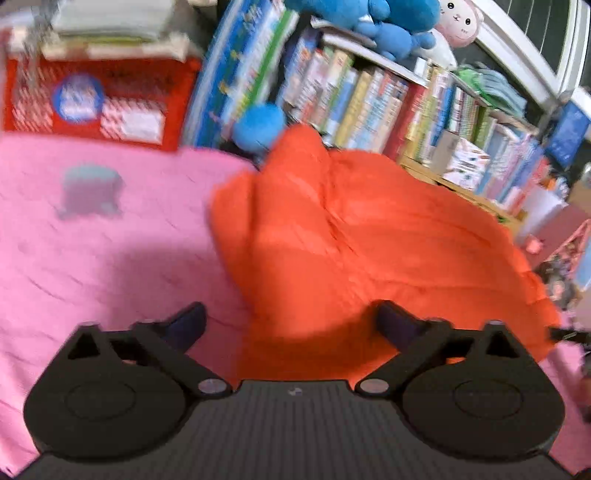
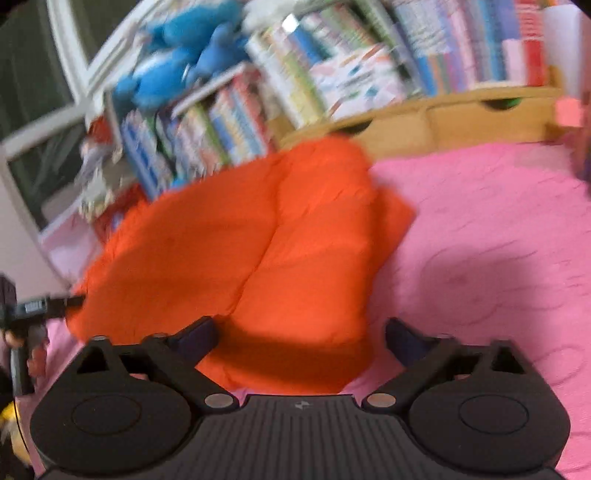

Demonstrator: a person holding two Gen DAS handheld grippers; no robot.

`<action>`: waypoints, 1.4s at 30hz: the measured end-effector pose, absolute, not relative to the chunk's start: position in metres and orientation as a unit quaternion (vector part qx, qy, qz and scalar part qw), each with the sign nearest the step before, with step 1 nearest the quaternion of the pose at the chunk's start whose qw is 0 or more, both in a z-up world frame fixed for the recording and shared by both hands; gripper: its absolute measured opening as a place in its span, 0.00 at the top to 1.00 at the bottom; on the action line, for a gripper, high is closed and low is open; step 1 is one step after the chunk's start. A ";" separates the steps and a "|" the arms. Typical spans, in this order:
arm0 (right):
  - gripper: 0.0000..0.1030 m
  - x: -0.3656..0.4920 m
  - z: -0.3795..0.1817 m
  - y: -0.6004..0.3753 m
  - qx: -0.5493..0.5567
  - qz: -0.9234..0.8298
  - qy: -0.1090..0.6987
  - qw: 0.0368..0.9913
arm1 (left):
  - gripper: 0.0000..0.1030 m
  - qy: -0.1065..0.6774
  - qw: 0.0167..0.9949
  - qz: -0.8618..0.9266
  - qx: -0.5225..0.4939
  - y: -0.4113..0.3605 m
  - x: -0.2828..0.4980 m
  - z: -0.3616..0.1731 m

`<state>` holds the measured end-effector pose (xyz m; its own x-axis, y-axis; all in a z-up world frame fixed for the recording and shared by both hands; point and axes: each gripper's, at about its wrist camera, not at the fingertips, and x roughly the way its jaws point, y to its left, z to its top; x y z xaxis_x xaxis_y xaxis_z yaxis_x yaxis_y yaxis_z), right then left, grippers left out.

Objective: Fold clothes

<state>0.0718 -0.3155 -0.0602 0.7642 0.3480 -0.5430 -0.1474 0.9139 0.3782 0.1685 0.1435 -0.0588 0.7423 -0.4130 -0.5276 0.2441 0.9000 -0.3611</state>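
Note:
An orange garment (image 1: 369, 243) lies folded in a thick bundle on a pink bedspread (image 1: 110, 251). My left gripper (image 1: 291, 317) hovers open over the garment's near left edge, nothing between its fingers. In the right wrist view the same orange garment (image 2: 251, 243) spreads from the centre to the left on the pink bedspread (image 2: 480, 240). My right gripper (image 2: 301, 332) is open above the garment's near right corner and holds nothing. The tip of the left gripper (image 2: 55, 304) shows at the garment's left edge. Both views are blurred by motion.
A packed bookshelf (image 1: 424, 107) with blue plush toys (image 1: 388, 26) and a pink plush (image 1: 460, 22) runs behind the bed. A red box (image 1: 99, 99) stands at the back left. A grey print (image 1: 90, 192) marks the bedspread. A wooden drawer unit (image 2: 443, 125) sits under the books.

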 end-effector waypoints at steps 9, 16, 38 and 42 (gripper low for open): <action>0.69 0.055 -0.039 -0.289 0.116 0.144 0.306 0.934 | 0.77 0.302 0.919 -0.220 -0.128 0.136 0.149 -0.036; 0.70 -0.008 -0.016 -0.285 0.095 0.176 0.281 0.939 | 0.77 0.291 0.911 -0.253 -0.145 0.158 0.082 -0.027; 0.09 -0.030 0.018 -0.214 0.008 0.066 0.146 0.987 | 0.18 0.185 0.976 -0.111 -0.018 0.065 0.053 0.041; 0.02 0.032 0.017 -0.176 -0.039 0.058 0.125 0.990 | 0.16 0.204 0.974 -0.099 0.026 0.021 0.093 0.031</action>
